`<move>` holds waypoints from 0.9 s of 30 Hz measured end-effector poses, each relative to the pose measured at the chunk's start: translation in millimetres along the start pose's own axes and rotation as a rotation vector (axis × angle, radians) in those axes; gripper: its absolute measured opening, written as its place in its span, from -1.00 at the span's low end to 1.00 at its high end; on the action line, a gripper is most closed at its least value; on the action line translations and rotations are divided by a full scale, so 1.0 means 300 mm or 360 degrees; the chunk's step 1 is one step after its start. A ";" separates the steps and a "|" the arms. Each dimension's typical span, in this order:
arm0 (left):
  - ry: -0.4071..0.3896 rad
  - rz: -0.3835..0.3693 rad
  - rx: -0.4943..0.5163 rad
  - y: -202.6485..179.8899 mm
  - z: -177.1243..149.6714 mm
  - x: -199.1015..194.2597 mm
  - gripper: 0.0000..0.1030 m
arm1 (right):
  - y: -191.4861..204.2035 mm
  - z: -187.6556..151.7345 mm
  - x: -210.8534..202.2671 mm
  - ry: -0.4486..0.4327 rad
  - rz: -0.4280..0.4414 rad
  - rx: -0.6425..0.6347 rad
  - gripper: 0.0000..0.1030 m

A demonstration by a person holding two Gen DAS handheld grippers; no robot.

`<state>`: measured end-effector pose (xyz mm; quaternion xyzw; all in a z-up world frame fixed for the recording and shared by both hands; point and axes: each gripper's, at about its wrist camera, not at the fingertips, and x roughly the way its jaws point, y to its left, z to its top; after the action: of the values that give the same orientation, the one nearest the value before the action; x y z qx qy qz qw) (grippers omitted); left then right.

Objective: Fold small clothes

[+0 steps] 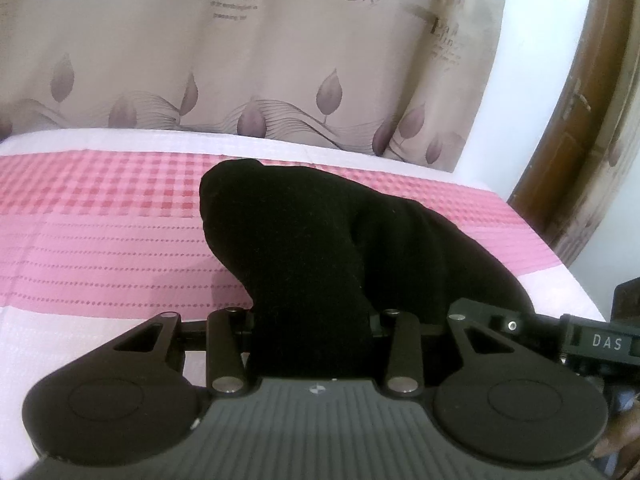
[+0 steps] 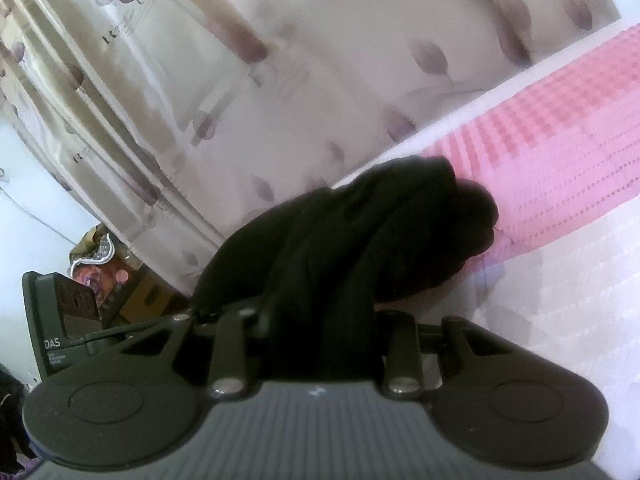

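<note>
Black plastic linkages are filling the near edge of both views, and between them the left gripper (image 1: pixel 312 320) and the right gripper (image 2: pixel 316 320) are each pinching a bunch of the small black knitted garment (image 1: pixel 320 240). The fingertips themselves are buried in cloth, so the grip is judged from the fabric drawn tight into each throat. Just beyond, the garment is hanging bunched between the two grippers, its far end (image 2: pixel 460 232) drooping toward the pink-and-white checked bedspread (image 1: pixel 100 220). Farther off, a beige leaf-printed curtain (image 1: pixel 240 60) is hanging behind the bed, with a brown wooden door (image 1: pixel 580 140) at far right. To fold well, I would judge both grips should be pulling gently apart, flattening the cloth before laying it down.
</note>
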<state>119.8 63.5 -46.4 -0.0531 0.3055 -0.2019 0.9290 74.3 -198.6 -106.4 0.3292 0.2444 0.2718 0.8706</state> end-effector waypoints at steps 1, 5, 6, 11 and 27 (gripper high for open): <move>-0.0003 0.0004 0.0001 0.001 -0.005 -0.004 -0.21 | 0.001 -0.003 0.001 0.0001 0.0001 0.0002 -0.35; -0.0005 0.0014 -0.0006 0.008 -0.017 -0.017 -0.21 | 0.011 -0.013 0.006 0.0010 0.0002 -0.0009 -0.35; -0.0004 0.0014 -0.0010 0.012 -0.021 -0.020 -0.21 | 0.014 -0.015 0.008 0.0013 0.0003 -0.0013 -0.35; -0.0001 0.0017 -0.0026 0.029 -0.025 -0.024 -0.21 | 0.025 -0.025 0.019 0.0028 0.0003 -0.0033 -0.35; 0.0031 0.0028 -0.0040 0.090 -0.064 0.037 -0.19 | -0.018 -0.066 0.068 0.0066 -0.0041 -0.0026 -0.35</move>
<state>125.9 83.9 -74.0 -0.0601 0.3174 -0.1905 0.9270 78.9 -180.3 -128.4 0.3131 0.2645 0.2692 0.8715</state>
